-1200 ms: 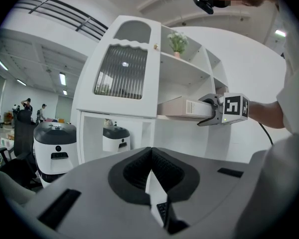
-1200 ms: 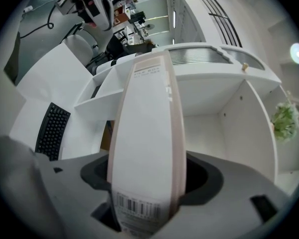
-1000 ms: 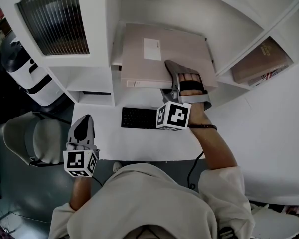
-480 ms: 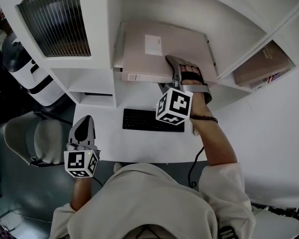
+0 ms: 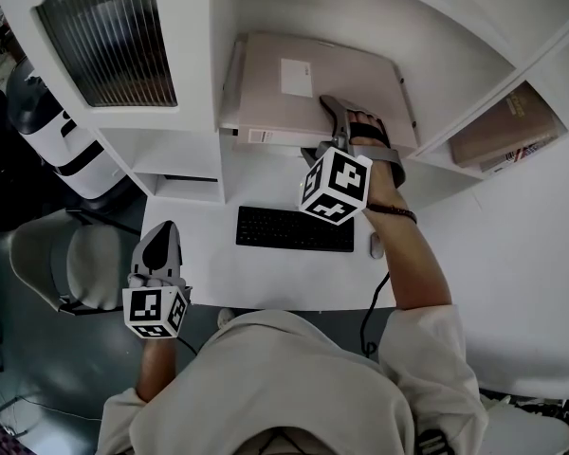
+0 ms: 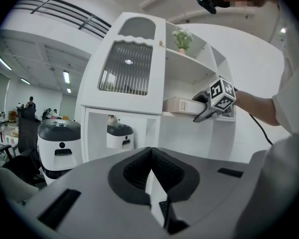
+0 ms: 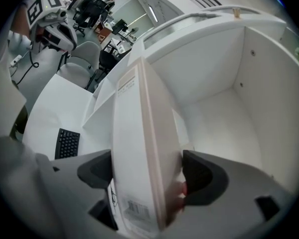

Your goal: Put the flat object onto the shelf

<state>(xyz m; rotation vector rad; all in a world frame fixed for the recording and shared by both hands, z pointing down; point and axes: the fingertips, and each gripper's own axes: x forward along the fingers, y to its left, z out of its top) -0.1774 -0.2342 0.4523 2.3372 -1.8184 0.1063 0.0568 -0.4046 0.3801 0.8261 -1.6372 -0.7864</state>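
Observation:
The flat object is a wide pale pink box [image 5: 303, 88] with a white label, lying flat on the white shelf [image 5: 229, 114] above the desk. My right gripper [image 5: 328, 114] reaches in from the front, one finger over the box's near right part. In the right gripper view the box [image 7: 139, 133] stands edge-on between the two pads of the right gripper [image 7: 147, 171]. The jaws are opening, but both pads still look against its faces. My left gripper [image 5: 159, 246] hangs low at the left, off the desk edge. The left gripper [image 6: 150, 158] is shut and empty.
A black keyboard [image 5: 294, 228] and a mouse [image 5: 376, 245] lie on the white desk under the shelf. Books [image 5: 507, 126] fill the compartment to the right. A ribbed-glass cabinet door [image 5: 104, 36] is at the left. A chair [image 5: 62, 263] and a white machine [image 5: 52, 136] stand on the floor.
The box has slid deeper onto the shelf, carried by my right gripper, which has moved forward and up. The left gripper has stayed in place.

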